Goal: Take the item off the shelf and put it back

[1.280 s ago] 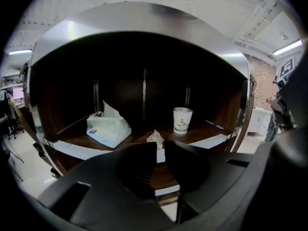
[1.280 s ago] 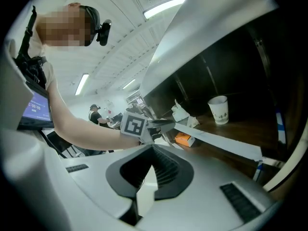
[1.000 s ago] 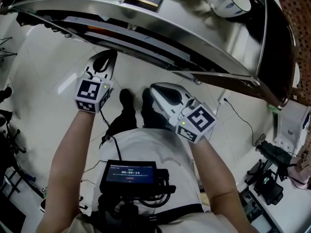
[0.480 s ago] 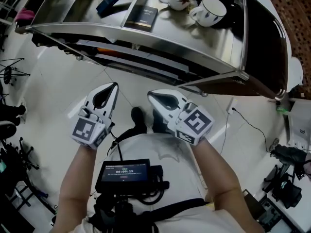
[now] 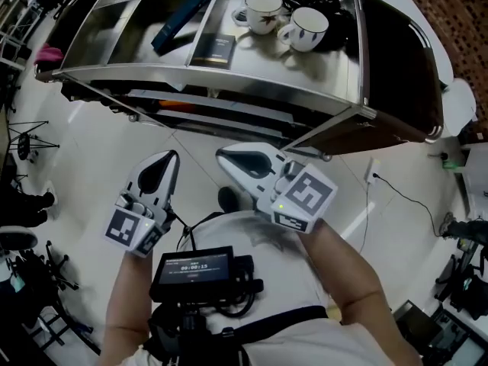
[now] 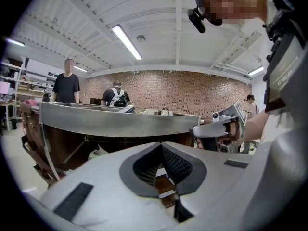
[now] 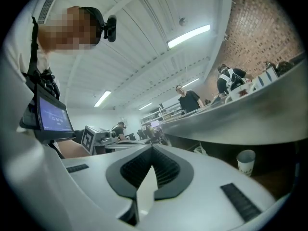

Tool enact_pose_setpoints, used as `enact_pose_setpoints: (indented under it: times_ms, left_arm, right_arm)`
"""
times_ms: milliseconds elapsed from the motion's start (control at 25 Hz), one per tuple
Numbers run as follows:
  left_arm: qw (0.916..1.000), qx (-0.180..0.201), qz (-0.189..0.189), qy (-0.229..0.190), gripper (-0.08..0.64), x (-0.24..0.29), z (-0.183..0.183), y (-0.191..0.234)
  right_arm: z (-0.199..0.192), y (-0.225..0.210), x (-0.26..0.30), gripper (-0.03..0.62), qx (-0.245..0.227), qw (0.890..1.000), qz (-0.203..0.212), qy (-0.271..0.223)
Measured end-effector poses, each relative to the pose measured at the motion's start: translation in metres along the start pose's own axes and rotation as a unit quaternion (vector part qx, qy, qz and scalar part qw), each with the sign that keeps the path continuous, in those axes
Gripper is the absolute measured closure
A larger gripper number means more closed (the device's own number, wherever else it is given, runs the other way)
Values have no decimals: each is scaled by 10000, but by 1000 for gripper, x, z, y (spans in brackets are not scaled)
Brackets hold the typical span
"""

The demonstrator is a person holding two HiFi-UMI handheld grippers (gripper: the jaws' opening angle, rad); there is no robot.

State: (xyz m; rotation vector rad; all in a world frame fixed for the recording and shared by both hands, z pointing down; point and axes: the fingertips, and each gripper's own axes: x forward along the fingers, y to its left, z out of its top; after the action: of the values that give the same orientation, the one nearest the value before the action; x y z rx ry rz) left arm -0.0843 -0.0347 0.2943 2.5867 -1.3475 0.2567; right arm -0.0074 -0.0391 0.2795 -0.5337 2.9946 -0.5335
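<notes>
Jaws of left gripper (image 5: 168,158), right gripper (image 5: 223,155) together, empty; blue box (image 5: 183,17) on shelf (image 5: 229,84) flat, long axis lower-left to upper-right.

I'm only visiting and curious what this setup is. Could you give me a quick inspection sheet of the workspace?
Surface: steel shelf, its top divided into trays.
Job's things: unclear which item is meant; a blue box and a dark booklet lie on the shelf.
Clutter: a white cup beside a second cup.
Grippers: left hand-held gripper and right hand-held gripper are both shut, empty and short of the shelf.
Cables: one cable trails across the floor at right.
Surroundings: white tiled floor, tripod, brick wall, bystander.
</notes>
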Motion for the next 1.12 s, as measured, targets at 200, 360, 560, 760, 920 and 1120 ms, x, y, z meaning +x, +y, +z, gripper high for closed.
enact_pose_setpoints:
  times_ms: [200,360,560,760,920,1120]
  left_arm:
    - [9995,50,-258,-187,560,-7,17,-14]
    - [9981,63,-460,-394,560,-9,31,-27]
    - [9962,112,-717,-485,560,-12,34,-43]
    - [9959,31,-778,-452,560,-11,26,-49]
    - [9961,-24,-751,-456,560,-12,24,-50]
    - [9963,-39,-715,-476,560,-14,24,-49]
  right_arm:
    - [14,12,1,586,-276,9995,98,-87]
    - [13,18,-3,586,-311,9995,106,-7]
    - [10,18,-4,586,-174,9998,81,-57]
    - [10,23,-4,586,-140,9998,134,-63]
    - [8,25,-4,586,-172,9998,120,-44]
    - [9,26,-4,586,-193,9998,100,-47]
